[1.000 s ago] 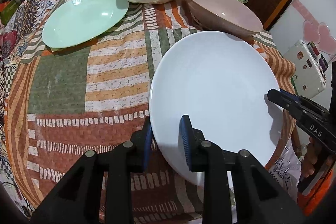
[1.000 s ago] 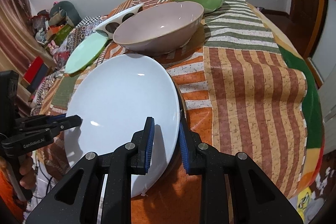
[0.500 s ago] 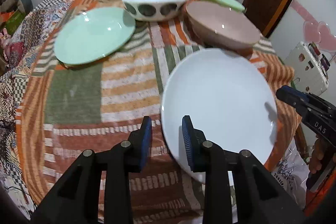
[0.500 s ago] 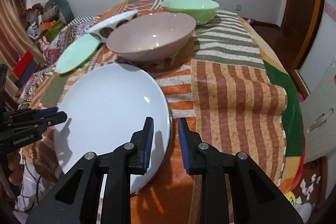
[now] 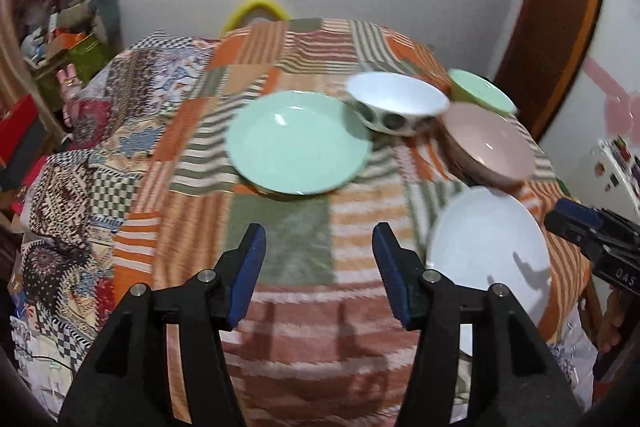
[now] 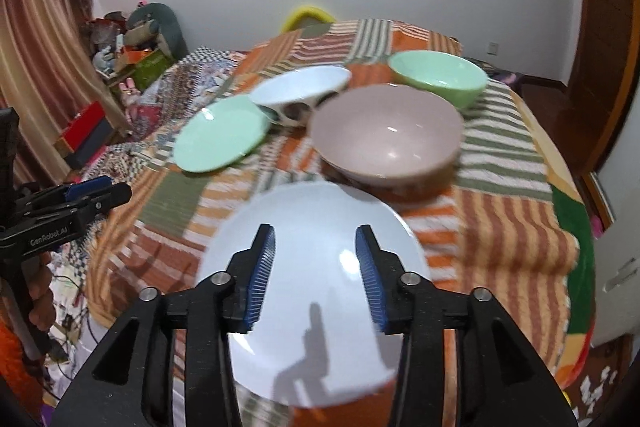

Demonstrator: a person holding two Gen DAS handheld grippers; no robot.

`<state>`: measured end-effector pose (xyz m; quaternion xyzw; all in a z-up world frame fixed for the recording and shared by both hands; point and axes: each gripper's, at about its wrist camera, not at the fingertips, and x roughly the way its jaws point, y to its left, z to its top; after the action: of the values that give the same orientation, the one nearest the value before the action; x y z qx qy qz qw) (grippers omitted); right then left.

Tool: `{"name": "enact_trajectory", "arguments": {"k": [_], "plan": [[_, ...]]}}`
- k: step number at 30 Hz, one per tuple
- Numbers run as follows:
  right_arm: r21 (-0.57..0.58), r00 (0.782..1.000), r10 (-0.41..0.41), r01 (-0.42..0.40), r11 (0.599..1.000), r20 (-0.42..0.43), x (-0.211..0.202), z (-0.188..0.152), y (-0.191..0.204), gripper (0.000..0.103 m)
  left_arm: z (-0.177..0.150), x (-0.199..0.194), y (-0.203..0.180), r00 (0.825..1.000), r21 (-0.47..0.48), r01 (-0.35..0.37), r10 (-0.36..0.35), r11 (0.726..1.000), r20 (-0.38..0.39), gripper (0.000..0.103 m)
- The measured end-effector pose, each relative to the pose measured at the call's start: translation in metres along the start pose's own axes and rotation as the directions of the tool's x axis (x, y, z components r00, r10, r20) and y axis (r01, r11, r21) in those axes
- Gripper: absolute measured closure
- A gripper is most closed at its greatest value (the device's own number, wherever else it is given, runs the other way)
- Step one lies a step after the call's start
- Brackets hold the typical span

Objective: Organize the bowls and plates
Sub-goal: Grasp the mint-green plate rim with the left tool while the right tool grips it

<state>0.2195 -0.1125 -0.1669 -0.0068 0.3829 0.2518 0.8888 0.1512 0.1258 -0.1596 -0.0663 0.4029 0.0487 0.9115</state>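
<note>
A white plate [image 5: 490,251] [image 6: 316,283] lies flat near the table's front edge. A green plate [image 5: 298,143] [image 6: 220,135] lies further back. Behind it stand a white bowl with dark spots [image 5: 396,109] [image 6: 300,95], a pink bowl [image 5: 490,147] [image 6: 386,139] and a green bowl [image 5: 480,95] [image 6: 438,75]. My left gripper [image 5: 318,271] is open and empty above the cloth, left of the white plate. My right gripper [image 6: 316,275] is open and empty above the white plate. Each gripper shows in the other's view: the right one [image 5: 592,231], the left one [image 6: 76,199].
The table carries a striped patchwork cloth [image 5: 280,235] [image 6: 500,227]. A yellow chair back [image 5: 256,13] [image 6: 308,17] stands behind the table. Clutter and boxes [image 6: 132,47] sit at the far left. A wooden door [image 5: 560,19] is at the right.
Both grippers opened, let go of the white plate and pulled back and up. The plate now lies flat on the cloth.
</note>
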Motion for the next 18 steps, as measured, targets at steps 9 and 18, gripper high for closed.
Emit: {"name": "enact_trajectory", "arguments": {"k": [9, 18], "plan": [[-0.029, 1.0, 0.024, -0.024, 0.999, -0.005, 0.046, 0.034, 0.041, 0.048, 0.03, 0.035, 0.066, 0.997, -0.063, -0.081, 0.08, 0.995, -0.015, 0.048], [-0.039, 0.997, 0.027, -0.029, 0.999, -0.066, 0.102, 0.06, 0.058, 0.048, 0.048, 0.11, 0.101, 0.995, -0.09, -0.081, 0.074, 0.993, -0.072, 0.048]]}}
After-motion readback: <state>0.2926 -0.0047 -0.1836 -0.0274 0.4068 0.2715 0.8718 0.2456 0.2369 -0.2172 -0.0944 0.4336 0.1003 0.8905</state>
